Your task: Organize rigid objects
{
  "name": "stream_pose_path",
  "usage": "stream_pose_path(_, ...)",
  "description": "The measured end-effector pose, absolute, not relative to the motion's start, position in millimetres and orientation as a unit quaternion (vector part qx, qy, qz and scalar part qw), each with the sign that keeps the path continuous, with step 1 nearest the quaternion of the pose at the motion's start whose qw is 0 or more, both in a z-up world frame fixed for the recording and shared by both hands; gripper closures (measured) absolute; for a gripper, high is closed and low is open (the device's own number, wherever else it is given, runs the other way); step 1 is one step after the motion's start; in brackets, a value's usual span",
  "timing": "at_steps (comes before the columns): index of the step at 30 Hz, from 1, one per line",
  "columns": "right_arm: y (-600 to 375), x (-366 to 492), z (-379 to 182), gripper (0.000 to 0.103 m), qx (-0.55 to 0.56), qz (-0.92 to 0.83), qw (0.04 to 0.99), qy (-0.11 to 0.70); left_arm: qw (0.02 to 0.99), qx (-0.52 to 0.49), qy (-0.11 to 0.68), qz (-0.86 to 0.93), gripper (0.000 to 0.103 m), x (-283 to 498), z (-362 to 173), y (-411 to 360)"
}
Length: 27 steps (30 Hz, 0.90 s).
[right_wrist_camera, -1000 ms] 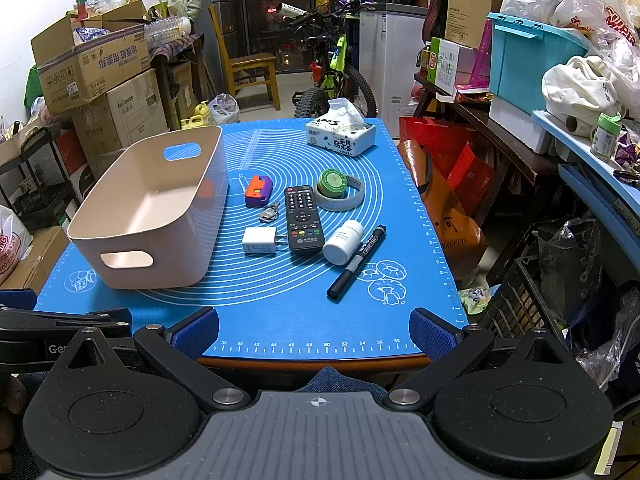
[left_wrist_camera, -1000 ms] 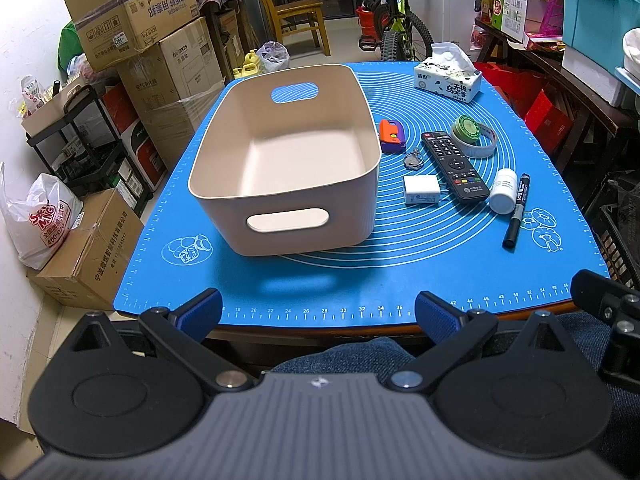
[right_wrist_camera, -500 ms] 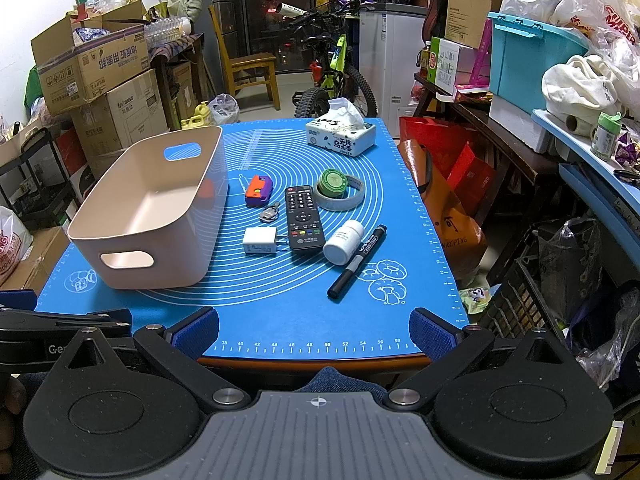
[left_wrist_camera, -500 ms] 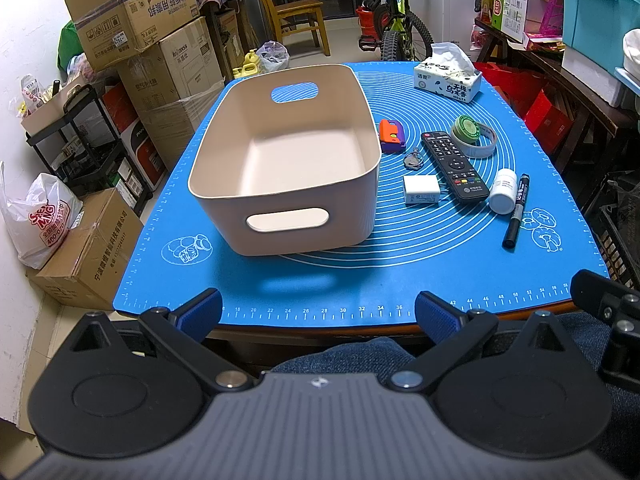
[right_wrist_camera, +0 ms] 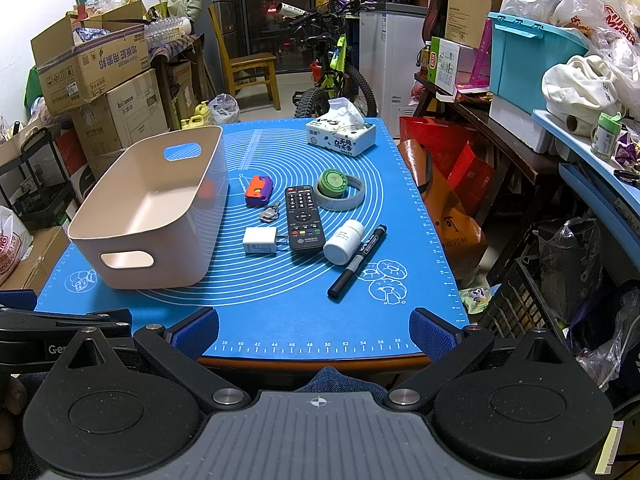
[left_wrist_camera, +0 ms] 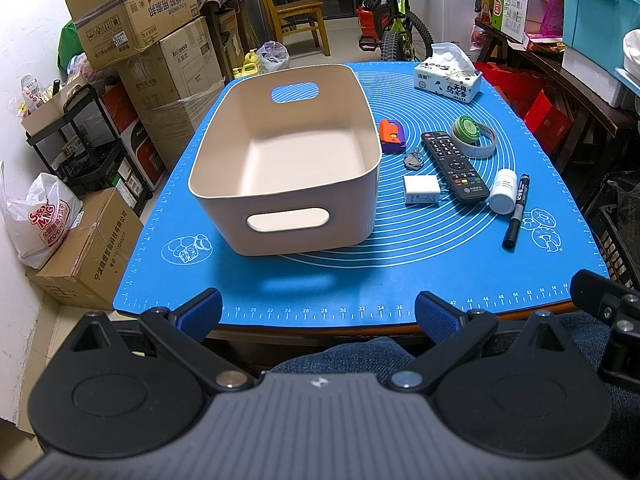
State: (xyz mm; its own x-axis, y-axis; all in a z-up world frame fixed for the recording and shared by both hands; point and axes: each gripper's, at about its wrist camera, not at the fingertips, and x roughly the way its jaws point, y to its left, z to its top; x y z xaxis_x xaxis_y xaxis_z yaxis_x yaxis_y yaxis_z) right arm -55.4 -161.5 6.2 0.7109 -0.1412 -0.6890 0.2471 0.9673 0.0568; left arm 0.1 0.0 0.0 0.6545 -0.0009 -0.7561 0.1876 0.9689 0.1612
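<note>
Tongs, left (left_wrist_camera: 318, 314) and right (right_wrist_camera: 314, 332), wide apart, empty; plug (right_wrist_camera: 261, 240) prongs barely visible.

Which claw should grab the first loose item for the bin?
Right, probably. The right claw faces the black marker and white bottle; the left claw faces the empty beige plastic bin. Both open, off the blue mat.

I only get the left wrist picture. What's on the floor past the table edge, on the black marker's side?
Observer: An orange paper bag stands beside the table there.
Operator: Is my other hand-held gripper open?
Observer: Yes, the right hand-held gripper is open and empty, at the table's near edge.
Operator: Anything further right?
Observer: A green-lidded cup stands on a pale blue shelf.
</note>
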Motion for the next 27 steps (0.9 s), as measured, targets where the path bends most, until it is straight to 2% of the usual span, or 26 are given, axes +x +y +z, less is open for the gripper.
stream_pose_path(27, -162.8, -50.6, 9.6, 0.002, 0.086, -0.099, 0.919, 0.373, 0.903, 0.104, 0.415, -0.047, 0.002, 1.8, 5.4, 3.6)
